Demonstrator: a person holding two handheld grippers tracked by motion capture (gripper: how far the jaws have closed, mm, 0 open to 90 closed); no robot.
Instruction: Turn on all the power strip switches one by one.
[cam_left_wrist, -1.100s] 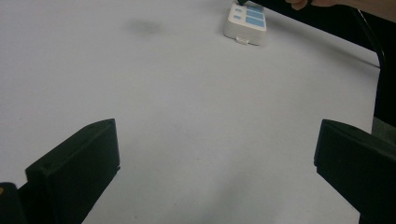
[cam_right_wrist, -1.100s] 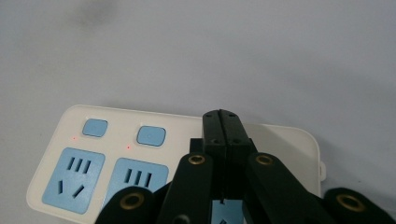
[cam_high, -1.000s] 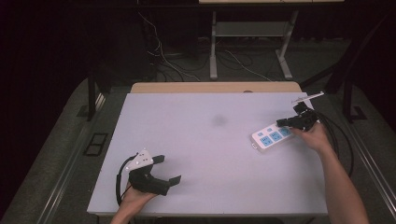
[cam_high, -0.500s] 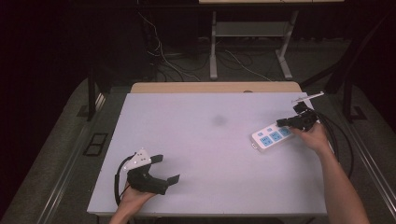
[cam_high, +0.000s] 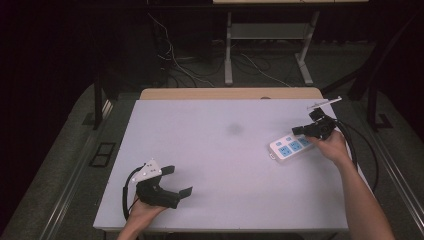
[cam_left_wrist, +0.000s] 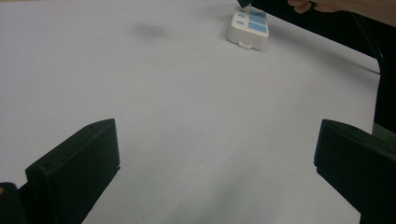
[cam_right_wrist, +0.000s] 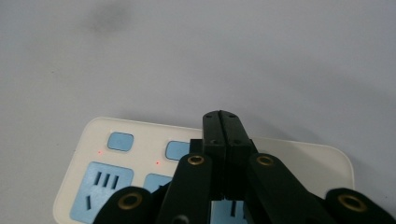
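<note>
Nothing has shifted over the last second: both hands sit where they were, so the work seems paused at the power strip (cam_high: 291, 147). It lies flat on the counter (cam_high: 225, 150). The right gripper (cam_right_wrist: 226, 122), fingers pressed together, hovers over the strip's blue buttons, perhaps poised to press one; contact is unclear. The left gripper (cam_high: 177, 181), well away from the strip, rests with fingers apart.

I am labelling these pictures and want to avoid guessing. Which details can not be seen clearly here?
- Power strip: its near part is hidden by the shut right gripper in the right gripper view; whether the tips touch it is unclear.
- Its cord: none can be made out; too small in the high view.
- Left gripper: jaws cut off by the bottom edge.
</note>
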